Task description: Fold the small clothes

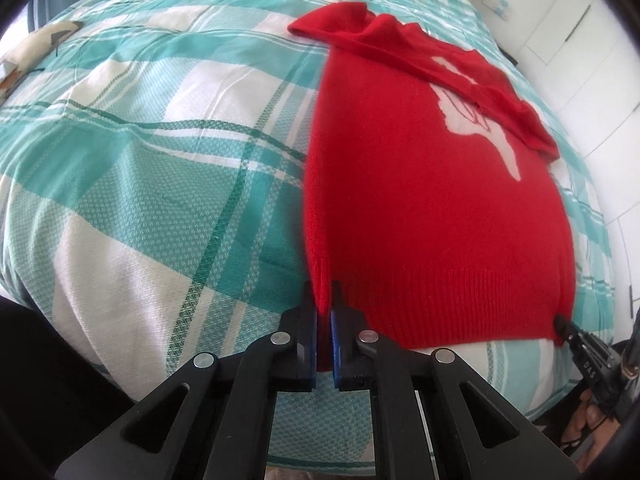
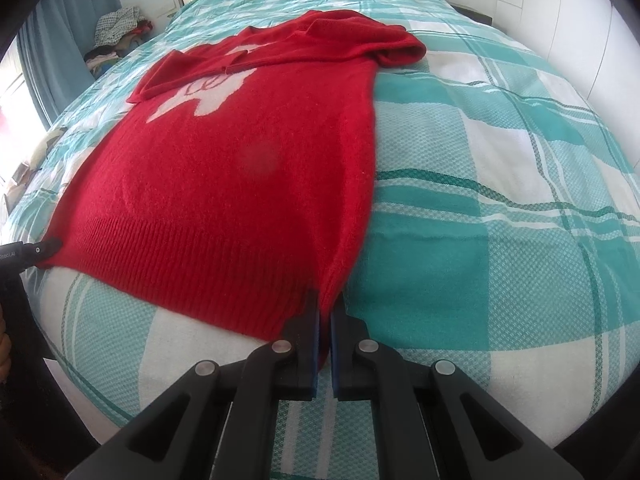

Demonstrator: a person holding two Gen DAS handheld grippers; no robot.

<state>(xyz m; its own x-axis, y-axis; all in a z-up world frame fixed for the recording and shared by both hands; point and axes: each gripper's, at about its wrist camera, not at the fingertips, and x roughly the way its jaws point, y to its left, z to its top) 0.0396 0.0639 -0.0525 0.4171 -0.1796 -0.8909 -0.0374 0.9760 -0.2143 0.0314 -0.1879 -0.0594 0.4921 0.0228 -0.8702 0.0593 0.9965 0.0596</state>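
Note:
A red knit sweater (image 1: 432, 208) with a white motif lies flat on the bed, its sleeves folded across the chest; it also shows in the right wrist view (image 2: 240, 184). My left gripper (image 1: 324, 300) is shut on the sweater's left hem corner. My right gripper (image 2: 326, 308) is shut on the right hem corner. Each gripper shows in the other's view, the right one at the hem's far corner (image 1: 564, 326) and the left one likewise (image 2: 48, 248).
The bed has a teal and white checked cover (image 1: 160, 200) that spreads wide on both sides (image 2: 500, 220). A pile of clothes (image 2: 116, 36) sits by the blue curtain at the far left. White cupboards (image 1: 580, 60) stand along the right.

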